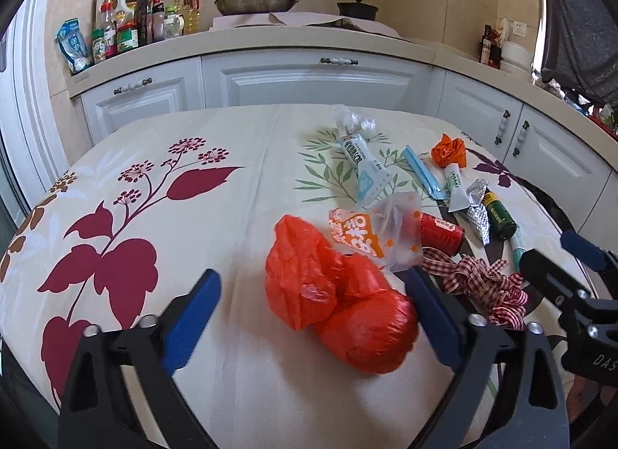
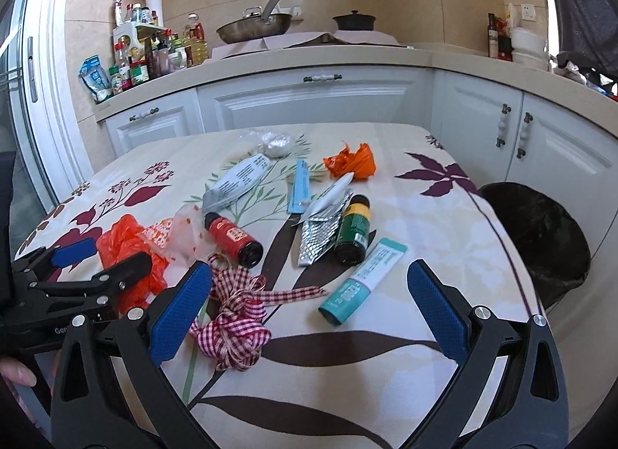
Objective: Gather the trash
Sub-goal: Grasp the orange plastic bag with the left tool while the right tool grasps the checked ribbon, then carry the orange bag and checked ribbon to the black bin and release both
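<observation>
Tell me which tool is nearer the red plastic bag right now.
Left. The left tool stands open with the red plastic bag between its fingers, not yet pinched. The right tool is off to the bag's right, over the checked ribbon.

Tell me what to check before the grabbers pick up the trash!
1. Left gripper fingers open around the red plastic bag: ok, bag lies between them, not squeezed.
2. Right gripper open and empty: ok.
3. Checked ribbon free to lift: cannot tell, it touches the right gripper's left finger.
4. Trash bin open and beside the table: ok.
5. The two grippers apart from each other: ok, but close.
6. Red bottle clear of the bag: cannot tell, a clear wrapper lies between.
</observation>
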The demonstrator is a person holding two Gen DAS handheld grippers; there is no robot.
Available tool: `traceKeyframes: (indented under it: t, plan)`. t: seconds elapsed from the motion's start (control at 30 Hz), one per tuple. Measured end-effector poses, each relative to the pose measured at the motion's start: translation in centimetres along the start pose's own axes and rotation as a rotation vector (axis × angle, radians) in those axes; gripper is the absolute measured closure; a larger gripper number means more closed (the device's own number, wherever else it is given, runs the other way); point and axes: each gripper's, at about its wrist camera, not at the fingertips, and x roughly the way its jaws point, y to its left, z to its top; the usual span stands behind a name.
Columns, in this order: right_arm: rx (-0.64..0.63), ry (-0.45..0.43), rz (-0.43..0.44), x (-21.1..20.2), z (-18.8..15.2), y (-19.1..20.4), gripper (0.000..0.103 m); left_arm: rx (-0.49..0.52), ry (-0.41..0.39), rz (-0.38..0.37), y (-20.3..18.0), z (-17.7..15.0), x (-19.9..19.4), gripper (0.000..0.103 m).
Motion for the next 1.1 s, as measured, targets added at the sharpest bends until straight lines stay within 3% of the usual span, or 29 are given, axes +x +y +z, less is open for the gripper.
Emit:
traceKeyframes:
  t: [0.03, 0.17, 0.3, 0.4, 0.53, 0.6, 0.7, 0.9, 0.93, 1.0, 1.1]
  plan:
    - [-0.002, 0.001, 0.003, 0.0, -0.1, 0.1, 0.004, 0.002, 0.001, -0.007, 0.0, 0.0, 0.0, 0.037]
    - [-0.006, 0.012, 0.031, 0.2, -0.4, 0.5, 0.006, 0.013, -0.008, -0.022, 0.0, 0.0, -0.2, 0.041]
    - [-0.037, 0.038, 0.063, 0.7, -0.7, 1.3, 0.023, 0.020, -0.016, -0.037, 0.0, -0.2, -0.4, 0.049]
    - [-0.051, 0.055, 0.079, 1.0, -1.1, 1.9, 0.027, 0.018, -0.022, -0.042, 0.2, -0.3, -0.6, 0.052]
    - [-0.072, 0.075, 0.099, 1.3, -1.6, 2.6, 0.039, -0.005, -0.024, -0.046, 0.6, -0.3, -0.8, 0.052]
    - [-0.084, 0.085, 0.106, 1.5, -1.7, 2.9, 0.045, -0.020, -0.029, -0.043, 0.7, -0.3, -0.9, 0.046]
    - [-0.091, 0.103, 0.119, 1.8, -1.9, 3.2, 0.054, -0.021, -0.039, -0.033, 0.6, -0.4, -1.1, 0.028]
    - [-0.110, 0.111, 0.122, 2.0, -2.3, 3.5, 0.072, -0.039, -0.021, -0.026, 1.0, -0.6, -0.7, 0.026]
    - [-0.110, 0.109, 0.121, 2.0, -2.3, 3.4, 0.073, -0.043, -0.020, -0.027, 1.1, -0.6, -0.7, 0.028]
    - [-0.109, 0.108, 0.125, 2.0, -2.3, 3.4, 0.076, -0.035, -0.009, -0.036, 1.1, -0.6, -0.4, 0.046]
    - [-0.114, 0.105, 0.124, 2.0, -2.3, 3.4, 0.079, -0.014, -0.017, -0.041, 1.0, -0.7, -0.6, 0.057]
